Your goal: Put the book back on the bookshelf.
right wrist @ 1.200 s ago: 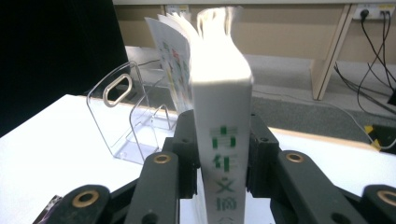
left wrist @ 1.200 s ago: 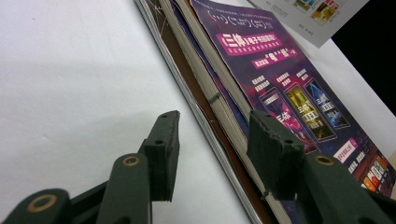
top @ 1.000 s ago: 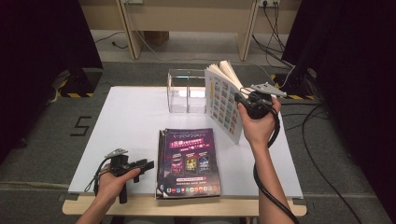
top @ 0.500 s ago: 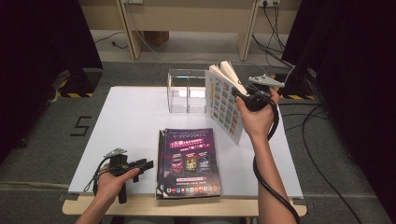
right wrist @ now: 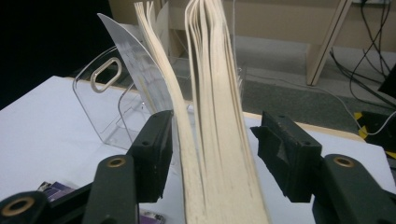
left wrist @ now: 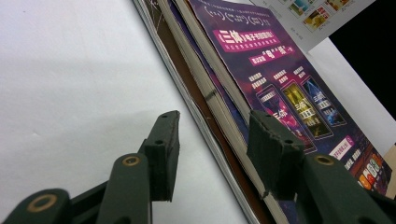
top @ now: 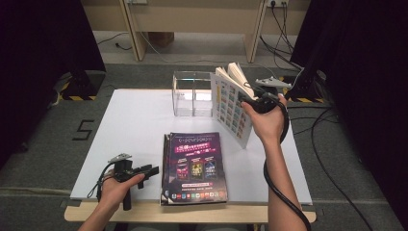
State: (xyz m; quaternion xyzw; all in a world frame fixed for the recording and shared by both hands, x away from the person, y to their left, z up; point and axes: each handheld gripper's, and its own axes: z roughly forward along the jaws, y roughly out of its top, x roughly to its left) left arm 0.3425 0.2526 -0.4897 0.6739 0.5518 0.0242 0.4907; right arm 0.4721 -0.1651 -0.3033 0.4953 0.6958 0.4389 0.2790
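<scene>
Upright magazine [top: 233, 107] stands on edge just right of the clear acrylic holder [top: 192, 94], far side of the tabletop [top: 130, 125], pages fanned at the top. In the right gripper view its page block [right wrist: 219, 140] runs up between the jaws of the right hand-held gripper [right wrist: 212, 154]; those jaws have just been opening, and the right pad now stands clear of the paper, the left pad at or just beside the outer pages. Compared with a second ago the magazine has hardly shifted beside the holder, so this reads as a release or re-grip, not a carry. Judgement: the magazine is not yet slotted in the holder; unsupported, it may flop open.

Nearer than the holder, a stack of magazines [top: 195, 166] lies flat. Left hand-held gripper [left wrist: 212, 154], jaws apart, straddles the stack's left edge without pinching.
</scene>
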